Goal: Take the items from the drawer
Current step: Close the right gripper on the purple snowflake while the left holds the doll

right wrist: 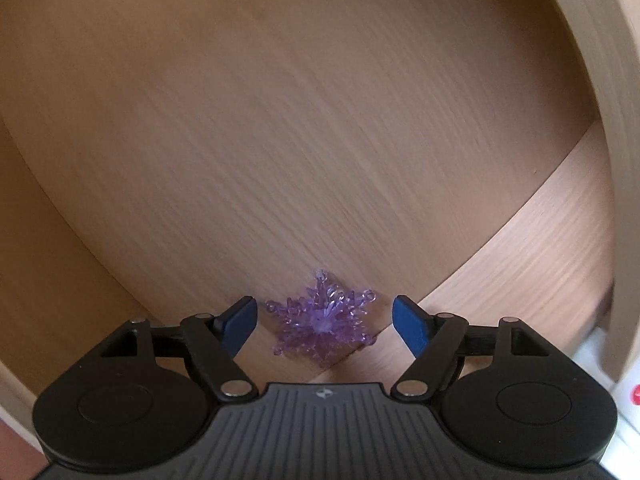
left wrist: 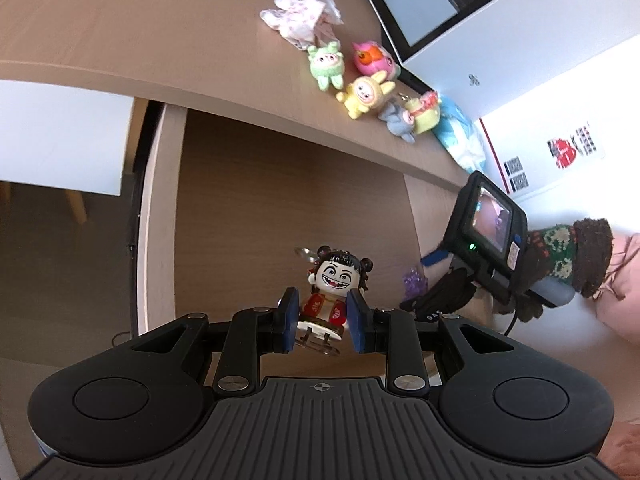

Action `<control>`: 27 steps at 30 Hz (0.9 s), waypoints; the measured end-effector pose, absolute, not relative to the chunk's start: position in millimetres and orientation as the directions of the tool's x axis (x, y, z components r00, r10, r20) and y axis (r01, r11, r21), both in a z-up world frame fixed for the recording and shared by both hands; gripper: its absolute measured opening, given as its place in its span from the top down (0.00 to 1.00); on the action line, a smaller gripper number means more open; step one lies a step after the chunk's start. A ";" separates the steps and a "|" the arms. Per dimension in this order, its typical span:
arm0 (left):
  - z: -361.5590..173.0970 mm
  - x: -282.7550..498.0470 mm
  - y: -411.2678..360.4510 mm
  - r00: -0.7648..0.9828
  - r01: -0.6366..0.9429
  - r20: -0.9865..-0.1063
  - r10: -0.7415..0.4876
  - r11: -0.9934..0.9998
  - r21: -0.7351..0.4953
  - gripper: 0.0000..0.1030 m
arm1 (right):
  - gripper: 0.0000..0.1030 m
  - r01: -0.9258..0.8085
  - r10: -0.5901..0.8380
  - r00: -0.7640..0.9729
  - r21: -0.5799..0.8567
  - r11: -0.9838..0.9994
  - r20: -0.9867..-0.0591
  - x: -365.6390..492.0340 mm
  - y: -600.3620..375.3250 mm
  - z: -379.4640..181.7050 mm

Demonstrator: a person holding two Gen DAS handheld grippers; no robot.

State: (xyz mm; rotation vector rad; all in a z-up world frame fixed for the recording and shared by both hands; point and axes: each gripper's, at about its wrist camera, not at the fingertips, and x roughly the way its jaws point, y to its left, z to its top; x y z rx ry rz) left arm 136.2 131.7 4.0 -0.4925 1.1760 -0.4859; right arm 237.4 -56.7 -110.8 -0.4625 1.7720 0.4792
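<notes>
The right hand-held gripper (right wrist: 325, 322) points steeply down into the drawer (right wrist: 320, 128) with its blue pads spread wide and released; the purple snowflake ornament (right wrist: 322, 318) lies flat on the drawer floor between them, touched by neither pad and sitting a little nearer the left pad. To take it well, the hand should shift slightly so that the ornament is centred, sink until the pad tips nearly meet the wood, then close on the thicker hub, not on the thin, brittle-looking spikes. The ornament lies close to the seam where the floor meets the drawer wall, so the right pad needs room on that side before closing. The left hand-held gripper (left wrist: 323, 318) is clenched on a small doll figure (left wrist: 334, 292), its pads pressing the red body from both sides just above the round white base; the grip looks firm, though whether the clear stand below is caught too is hard to tell. It should hold steady, away from the right hand's path. Beyond it, on the tabletop (left wrist: 132, 28) above the drawer, a row of plush toys (left wrist: 362, 92) lies well apart from both grippers.
</notes>
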 end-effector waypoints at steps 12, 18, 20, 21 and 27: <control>-11.0 131.5 136.8 0.312 0.024 -0.739 -0.598 0.782 -0.623 0.72 | 0.70 -0.407 0.084 -0.234 0.176 0.896 -0.969 273.9 -58.3 -82.9; -8.6 129.9 133.4 0.312 0.029 -0.739 -0.597 0.784 -0.620 0.72 | 0.94 -0.284 0.364 -0.126 0.385 0.878 -0.923 303.1 -38.8 -34.0; -8.3 130.6 132.7 0.316 0.029 -0.737 -0.598 0.782 -0.623 0.72 | 0.73 -0.271 0.371 -0.088 0.381 0.884 -0.924 305.6 -39.6 -22.3; -8.4 131.3 132.3 0.316 0.029 -0.735 -0.600 0.780 -0.625 0.72 | 0.60 -0.274 0.349 -0.073 0.356 0.894 -0.934 304.4 -41.5 -19.5; -11.4 133.5 125.1 0.301 0.037 -0.728 -0.616 0.770 -0.637 0.72 | 0.26 -0.444 0.079 -0.134 0.131 0.886 -0.988 284.8 -44.3 -46.4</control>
